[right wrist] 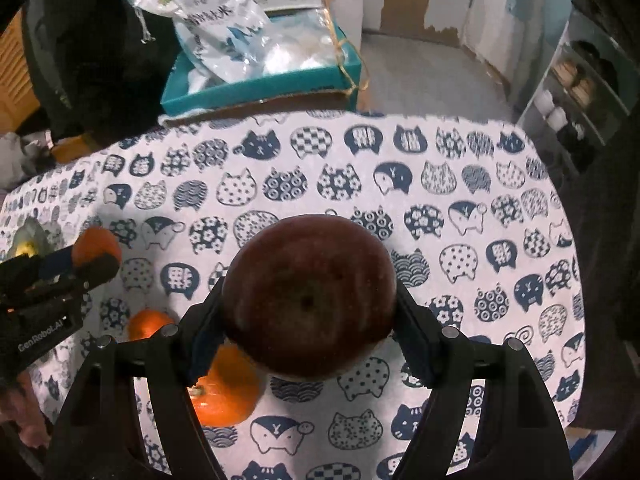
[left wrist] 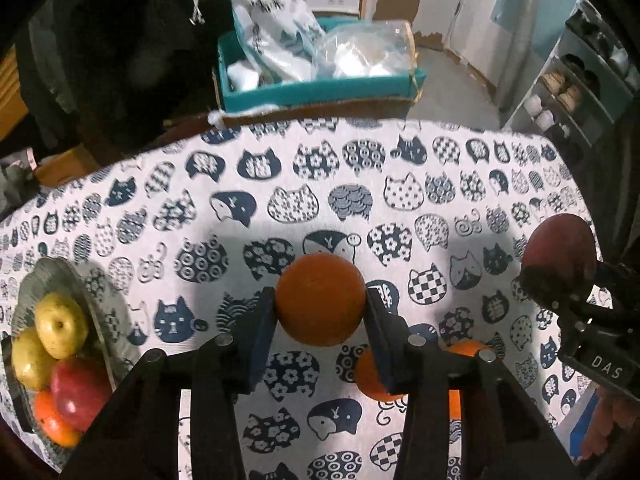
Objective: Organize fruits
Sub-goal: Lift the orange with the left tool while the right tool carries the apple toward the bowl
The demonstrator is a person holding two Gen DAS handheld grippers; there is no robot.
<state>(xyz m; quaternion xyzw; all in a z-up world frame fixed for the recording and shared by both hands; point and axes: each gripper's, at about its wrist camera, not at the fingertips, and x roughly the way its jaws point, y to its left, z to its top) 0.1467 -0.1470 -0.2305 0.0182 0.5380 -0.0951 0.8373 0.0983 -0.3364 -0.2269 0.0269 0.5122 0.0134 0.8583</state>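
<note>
Carrying fruit mid-transfer: left gripper (left wrist: 320, 312) pinching an orange (left wrist: 320, 298), right gripper (right wrist: 310, 320) clamping a red apple (right wrist: 309, 296), both above the tablecloth (left wrist: 400, 200). Next, probably lowering each into the plate (left wrist: 106, 344) at left.

A worktop (left wrist: 360, 184) is covered by a white cloth (right wrist: 360, 168) printed with dark blue cat heads. Beyond its far edge sits a teal box (left wrist: 320, 90) holding crumpled plastic bags (left wrist: 280, 28). To the right stands a shelf (left wrist: 576, 80) with shoes.
</note>
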